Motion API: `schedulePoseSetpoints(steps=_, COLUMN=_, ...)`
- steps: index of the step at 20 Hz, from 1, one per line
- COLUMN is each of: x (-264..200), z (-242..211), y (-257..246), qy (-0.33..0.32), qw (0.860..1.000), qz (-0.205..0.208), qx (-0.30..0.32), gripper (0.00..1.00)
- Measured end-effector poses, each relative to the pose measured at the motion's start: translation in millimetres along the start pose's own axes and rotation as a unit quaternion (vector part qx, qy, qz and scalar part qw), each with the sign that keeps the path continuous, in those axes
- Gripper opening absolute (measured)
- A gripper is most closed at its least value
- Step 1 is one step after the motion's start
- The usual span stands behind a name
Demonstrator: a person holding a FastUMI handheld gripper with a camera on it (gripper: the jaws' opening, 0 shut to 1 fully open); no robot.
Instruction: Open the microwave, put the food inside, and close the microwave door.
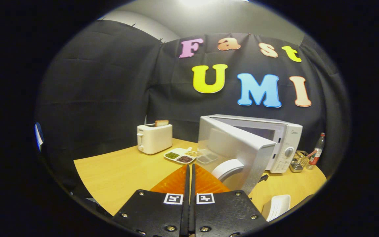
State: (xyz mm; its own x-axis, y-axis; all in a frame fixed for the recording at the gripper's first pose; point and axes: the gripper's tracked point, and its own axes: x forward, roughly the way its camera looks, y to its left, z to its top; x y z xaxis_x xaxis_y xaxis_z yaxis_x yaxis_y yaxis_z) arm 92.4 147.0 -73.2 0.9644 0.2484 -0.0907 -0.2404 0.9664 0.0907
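The white microwave [283, 144] stands on the wooden table [117, 171], ahead and to the right of my fingers. Its door [235, 144] is swung wide open toward me, with the curved white handle [230, 168] just right of my fingertips. Part of the cavity [258, 131] shows behind the door. A white divided plate [180, 156] with beans and grains lies on the table beyond my fingertips, left of the door. My gripper [189, 167] is shut, fingers pressed together. A ridged orange thing [173, 182] spreads under and beside them; I cannot tell whether they hold it.
A white toaster [154, 138] with a slice of bread in it stands at the back left. Right of the microwave are a wire basket [298, 162] and a bottle [317, 149]. A white dish [276, 206] lies near the table's front right.
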Motion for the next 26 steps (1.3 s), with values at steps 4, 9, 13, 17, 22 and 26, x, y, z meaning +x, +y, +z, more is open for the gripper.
schedulePoseSetpoints(steps=4, x=9.4, z=3.9, y=-65.8, qy=-0.004, qw=0.998, qz=-0.063, qx=0.002, gripper=0.01)
schedulePoseSetpoints(steps=9, x=27.9, z=9.2, y=-122.7, qy=-0.005, qw=0.993, qz=-0.12, qx=0.02, gripper=0.01)
schedulePoseSetpoints(steps=13, x=56.6, z=3.1, y=-156.3, qy=0.004, qw=0.988, qz=-0.153, qx=0.035, gripper=0.01)
schedulePoseSetpoints(steps=17, x=84.2, z=-4.0, y=-185.4, qy=0.013, qw=0.981, qz=-0.183, qx=0.061, gripper=0.01)
schedulePoseSetpoints(steps=22, x=114.3, z=-0.5, y=-216.8, qy=0.0, qw=0.974, qz=-0.224, qx=0.029, gripper=0.01)
schedulePoseSetpoints(steps=26, x=136.8, z=-7.2, y=-234.2, qy=0.014, qw=0.97, qz=-0.234, qx=0.059, gripper=0.01)
